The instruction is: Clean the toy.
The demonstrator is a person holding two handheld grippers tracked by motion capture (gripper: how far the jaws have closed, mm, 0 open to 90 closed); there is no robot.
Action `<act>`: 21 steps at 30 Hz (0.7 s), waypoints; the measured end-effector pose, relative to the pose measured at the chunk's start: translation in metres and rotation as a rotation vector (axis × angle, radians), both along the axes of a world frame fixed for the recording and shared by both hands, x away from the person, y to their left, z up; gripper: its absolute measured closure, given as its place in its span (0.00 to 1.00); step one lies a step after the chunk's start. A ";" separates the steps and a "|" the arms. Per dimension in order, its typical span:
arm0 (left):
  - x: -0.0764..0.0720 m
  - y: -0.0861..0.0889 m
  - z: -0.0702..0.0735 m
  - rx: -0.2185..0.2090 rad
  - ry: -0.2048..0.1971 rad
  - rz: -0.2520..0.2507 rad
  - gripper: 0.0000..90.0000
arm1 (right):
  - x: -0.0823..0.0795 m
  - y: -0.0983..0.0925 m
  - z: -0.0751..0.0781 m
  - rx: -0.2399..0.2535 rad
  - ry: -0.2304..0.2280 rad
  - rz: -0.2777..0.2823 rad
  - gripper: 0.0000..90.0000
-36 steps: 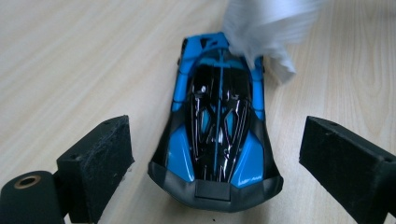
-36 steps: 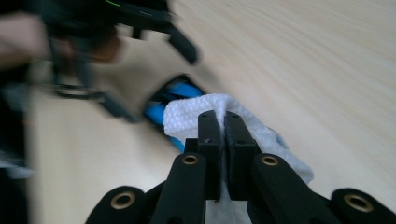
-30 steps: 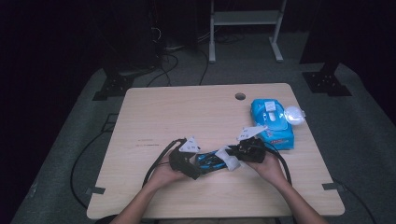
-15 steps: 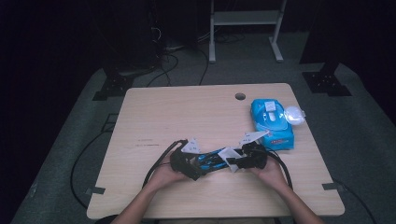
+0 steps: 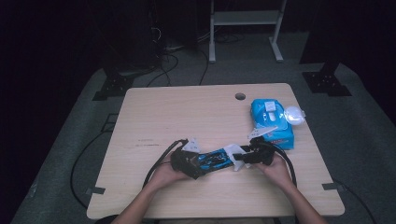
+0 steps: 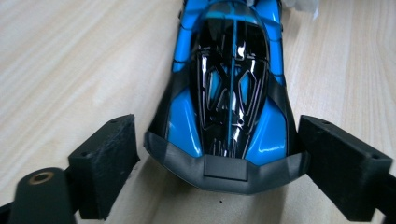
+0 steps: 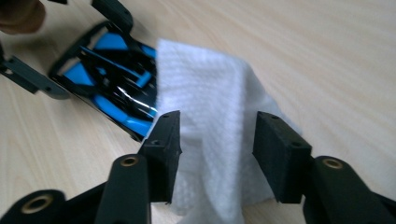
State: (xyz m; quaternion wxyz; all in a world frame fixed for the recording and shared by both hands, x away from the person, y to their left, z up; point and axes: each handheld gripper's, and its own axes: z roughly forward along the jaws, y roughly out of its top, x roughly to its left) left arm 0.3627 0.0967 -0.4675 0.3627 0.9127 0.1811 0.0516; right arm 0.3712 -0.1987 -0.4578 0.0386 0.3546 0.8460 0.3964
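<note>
Left hand [image 5: 163, 175] comes in from 6 o'clock, forearm angled toward 1 o'clock, wrapped round the left gripper [image 5: 198, 164], which lies low on the table [image 5: 187, 112] pointing toward 3 o'clock. Jaws stand wide and have just been closing a little; the blue and black toy car [image 6: 229, 93] sits between them, one end toward the camera. In the left gripper view the right pad [image 6: 343, 163] looks to be touching the car's corner, and the left pad [image 6: 105, 161] stands just clear of it; contact is hard to confirm at this angle.

Toy car lies on the table near its 6 o'clock edge, between the two grippers, lengthwise 9 to 3 [image 5: 212, 160].

White wipe [image 7: 210, 121] is draped over the car's 3 o'clock end and runs down onto the table.

Right hand [image 5: 275, 168] enters from 5 o'clock, forearm angled toward 11 o'clock, holding the right gripper [image 5: 240, 157] pointing toward 9 o'clock at the car. Jaws roughly half open, a pad on each side of the wipe; no clamping visible.

Blue wipes pack [image 5: 271, 122] lies at 2 o'clock of the right gripper, lid flap open. Print on it is too small to read. No legible writing on the car.
</note>
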 end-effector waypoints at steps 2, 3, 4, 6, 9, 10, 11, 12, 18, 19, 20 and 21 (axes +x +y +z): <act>0.001 -0.001 -0.001 0.018 0.009 -0.007 0.16 | 0.003 0.000 -0.005 0.024 0.045 0.003 0.66; 0.000 -0.001 -0.002 0.017 0.012 -0.006 0.19 | 0.004 -0.001 -0.006 0.038 0.064 0.005 0.71; 0.000 -0.001 -0.002 0.017 0.017 -0.010 0.21 | 0.005 -0.001 -0.007 0.038 0.076 0.006 0.74; 0.001 -0.001 -0.002 0.016 0.020 -0.018 0.26 | 0.007 -0.003 -0.009 0.084 0.125 0.017 0.84; 0.001 -0.003 -0.001 0.029 0.017 -0.024 0.26 | 0.005 -0.003 -0.007 0.071 0.106 0.025 0.94; 0.001 -0.003 -0.001 0.030 0.015 -0.027 0.26 | 0.004 -0.002 -0.005 0.075 0.098 0.029 0.95; 0.001 -0.004 -0.001 0.030 0.016 -0.027 0.26 | 0.002 0.000 -0.003 0.078 0.091 0.033 0.96; 0.002 -0.005 -0.001 0.031 0.016 -0.029 0.26 | 0.000 0.004 0.001 0.078 0.076 0.041 0.96; 0.005 -0.016 -0.003 0.013 0.007 -0.035 0.26 | -0.007 0.042 0.010 0.097 -0.003 0.134 0.96; 0.005 -0.017 -0.003 0.014 0.003 -0.034 0.27 | -0.008 0.050 0.010 0.076 -0.010 0.145 0.96; 0.005 -0.018 -0.003 0.014 0.002 -0.035 0.26 | -0.010 0.056 0.008 0.049 -0.035 0.163 0.96; 0.006 -0.017 -0.003 0.010 0.008 -0.036 0.26 | -0.012 0.059 0.008 0.035 -0.057 0.168 0.96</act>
